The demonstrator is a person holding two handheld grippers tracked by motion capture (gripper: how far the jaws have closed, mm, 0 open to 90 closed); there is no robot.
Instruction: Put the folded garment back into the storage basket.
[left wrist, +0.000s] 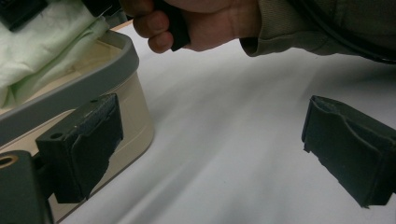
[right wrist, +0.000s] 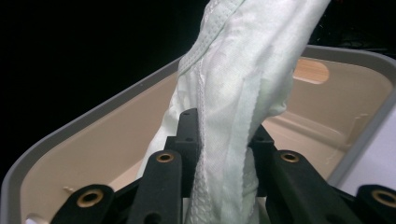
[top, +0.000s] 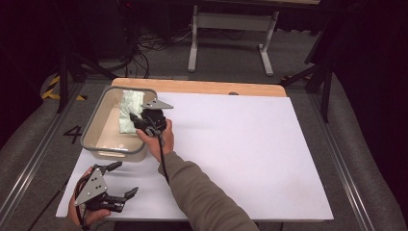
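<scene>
High view: we see a white worktop [top: 250, 154] with a beige bin [top: 103, 149] near its left edge; the bin has a grey rim.
Bin contents: a pale green cloth [top: 129, 113] lies inside, toward the far right part of the bin, draped against its right wall.
Right tool: our right tool [top: 136, 121] reaches over the bin's right rim, with its grey three-cornered plate on top and a cable trailing back along the sleeve.
Right tool state: we have it clenched on the pale green cloth; in the right gripper view the fabric [right wrist: 229, 116] rises from between the two black jaws, bunched and stitched along its seams, above the bin's beige interior [right wrist: 93, 158].
Right hand: seen from the left gripper view, the hand [left wrist: 196, 23] wraps the tool's handle just past the bin's rim [left wrist: 79, 79], with the cloth [left wrist: 42, 51] beside it.
Left tool: our left tool [top: 126, 179] rests low at the near left corner of the worktop, just in front of the bin.
Left tool state: released; its pads [left wrist: 84, 144] stand well apart with bare white worktop between them, and one pad sits close to the bin's outer wall.
</scene>
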